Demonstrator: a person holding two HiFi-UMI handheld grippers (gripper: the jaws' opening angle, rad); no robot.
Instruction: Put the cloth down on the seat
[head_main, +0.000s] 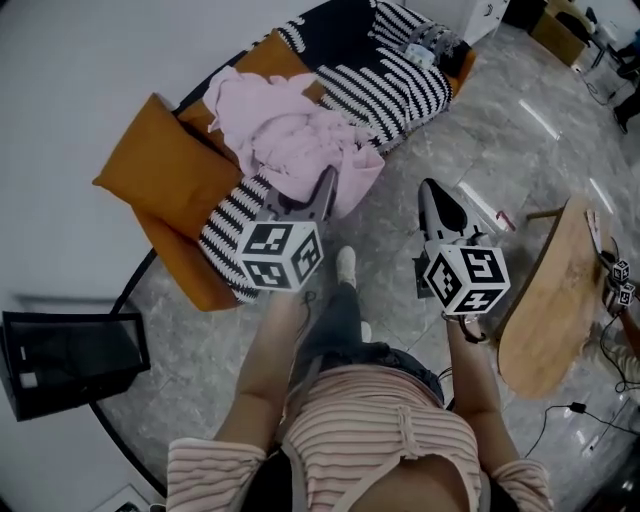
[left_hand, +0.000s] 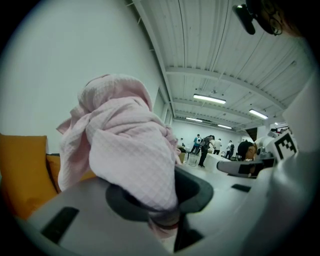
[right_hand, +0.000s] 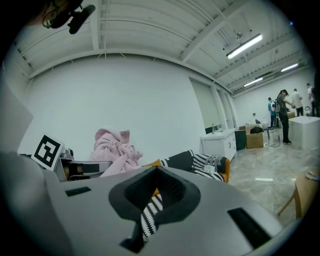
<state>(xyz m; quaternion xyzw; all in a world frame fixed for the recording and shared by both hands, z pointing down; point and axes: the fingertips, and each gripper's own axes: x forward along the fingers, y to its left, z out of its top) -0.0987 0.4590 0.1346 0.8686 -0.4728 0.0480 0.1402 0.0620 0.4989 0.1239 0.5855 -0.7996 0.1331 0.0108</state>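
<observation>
My left gripper (head_main: 322, 195) pinches the pink cloth (head_main: 290, 140) over the seat's (head_main: 400, 85) near end. My right gripper (head_main: 436, 200) is closed and empty. Next I judge: lower it, then release.

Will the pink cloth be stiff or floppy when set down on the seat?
Probably floppy: the pink cloth droops in folds over the left gripper. Likely light, since one pinch holds it up. It may slump and spread on the seat.
</observation>
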